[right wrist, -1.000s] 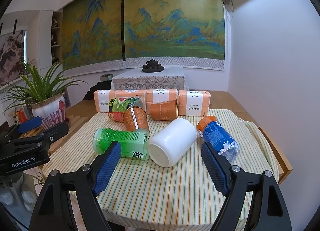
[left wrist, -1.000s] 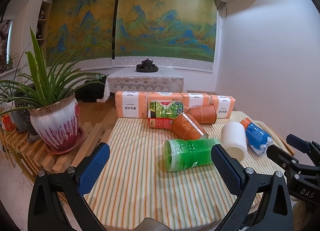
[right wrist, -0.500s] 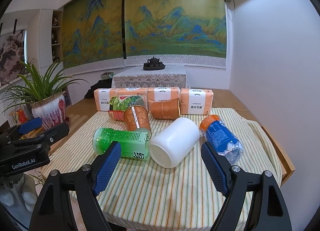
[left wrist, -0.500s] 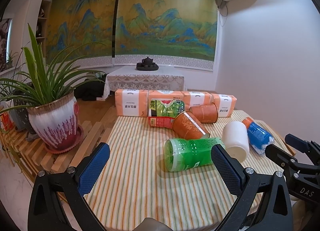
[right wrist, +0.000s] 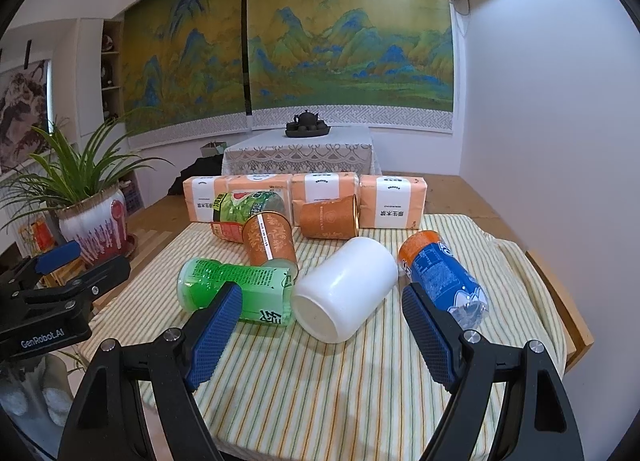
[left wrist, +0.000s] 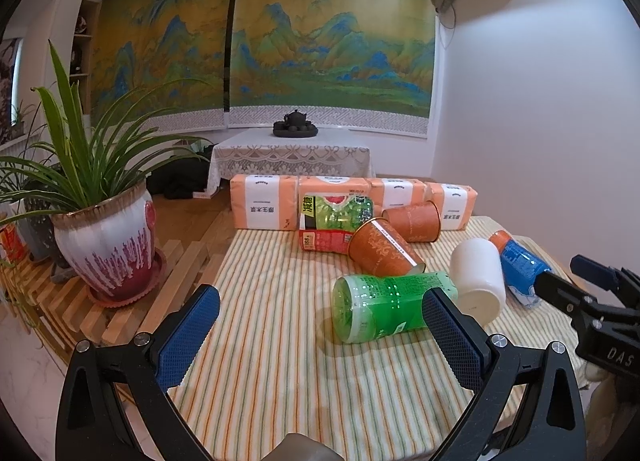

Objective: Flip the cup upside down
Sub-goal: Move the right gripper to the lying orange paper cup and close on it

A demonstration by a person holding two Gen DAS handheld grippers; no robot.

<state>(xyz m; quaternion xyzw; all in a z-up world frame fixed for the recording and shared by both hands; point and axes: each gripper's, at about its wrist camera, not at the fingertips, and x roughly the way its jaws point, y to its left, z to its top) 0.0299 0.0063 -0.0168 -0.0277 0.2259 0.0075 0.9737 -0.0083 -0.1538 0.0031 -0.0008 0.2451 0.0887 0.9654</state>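
While both tongs hang above the near edge of the striped table (right wrist: 320,393), neither grips anything: right tongs (right wrist: 320,331) spread wide, left tongs (left wrist: 320,335) likewise spread, nothing between the pads. White cup (right wrist: 346,295) lies on its side mid-table, one flat white end toward the right wrist camera, framed between the right tongs' blue pads (right wrist: 214,331) but apart from them. Green bottle (right wrist: 236,289) lies touching the cup's left side; blue bottle (right wrist: 442,275) lies just right of it. Two orange cups (right wrist: 270,239) also lie tipped behind, in front of the tissue packs (right wrist: 390,201). Potted plant (left wrist: 106,237) stands left of the table.
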